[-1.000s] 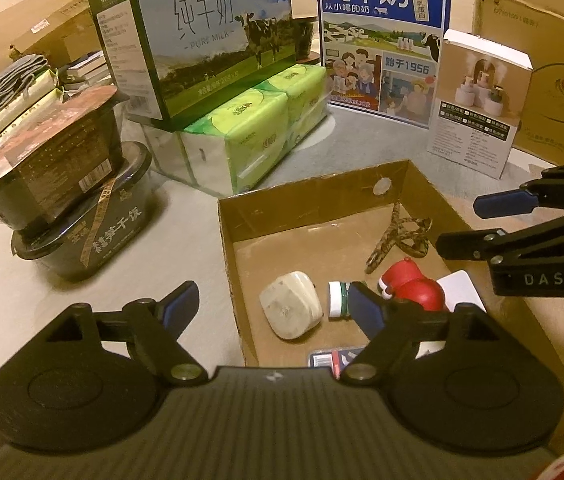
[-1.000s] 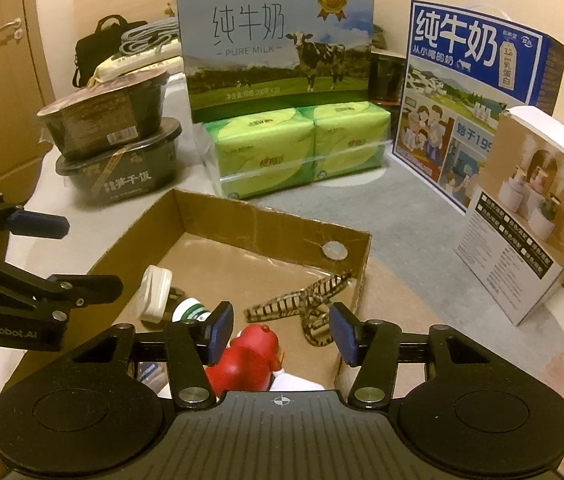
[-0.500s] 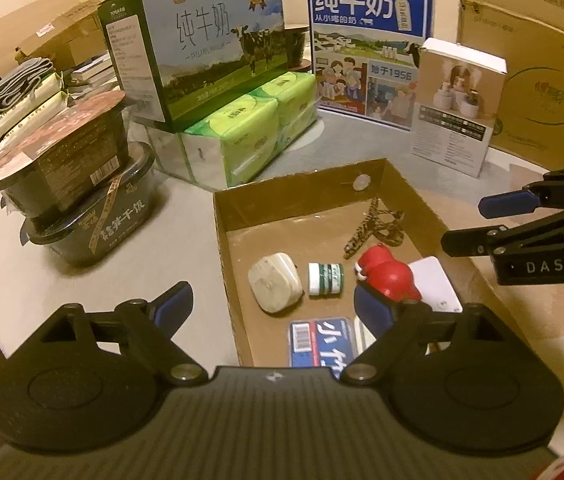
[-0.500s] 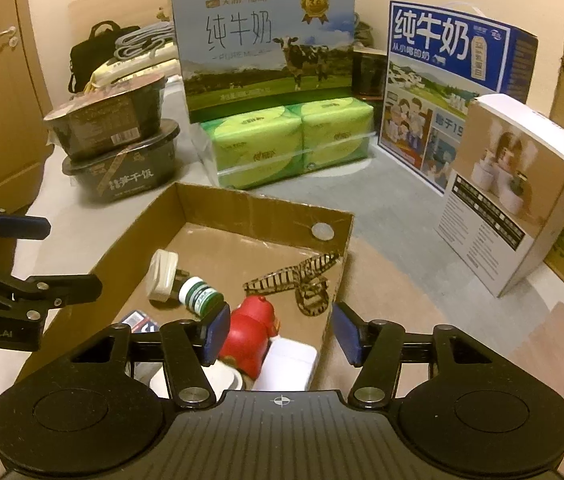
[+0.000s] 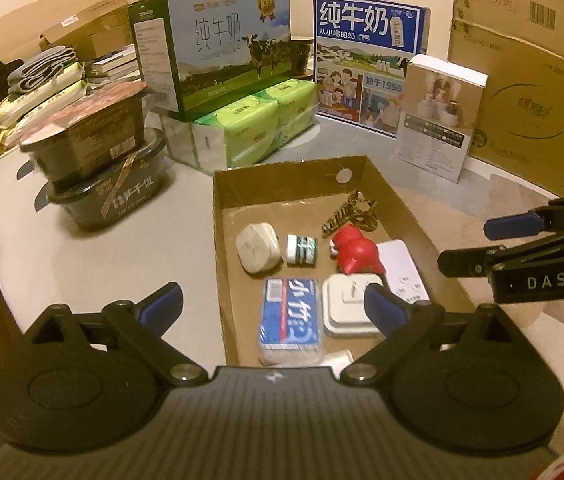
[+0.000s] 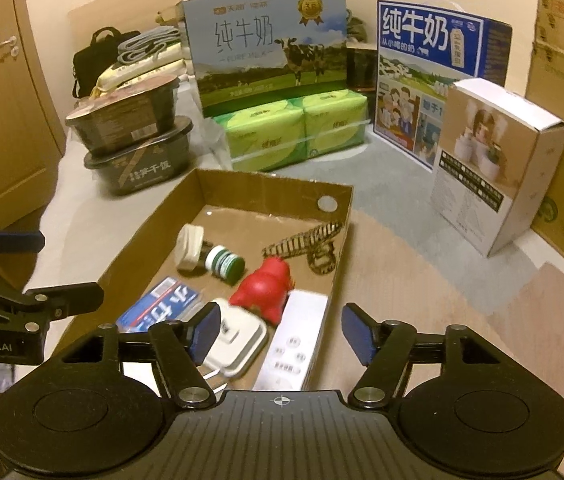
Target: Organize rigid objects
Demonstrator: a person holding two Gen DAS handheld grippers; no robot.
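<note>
Both grippers have drawn back from the cardboard tray [image 5: 218, 216] since the earlier frames, so more of its floor shows now, and their jaws have just been opening with nothing between them. The left gripper [image 5: 270, 304] stands spread wide over the tray's near left wall; the right gripper [image 6: 278, 328] is spread too, above the near right corner.

All the small things lie inside the tray: a white plug [image 5: 258, 248], a green-capped bottle [image 5: 302, 250], a red toy [image 5: 356, 250], a striped clip [image 5: 352, 212], a blue packet [image 5: 290, 320], a white adapter [image 5: 348, 312] and a white remote [image 6: 294, 344].

The sorting looks close to finished. Lift both grippers clear without brushing the tray's low walls, which would likely slide it.
</note>
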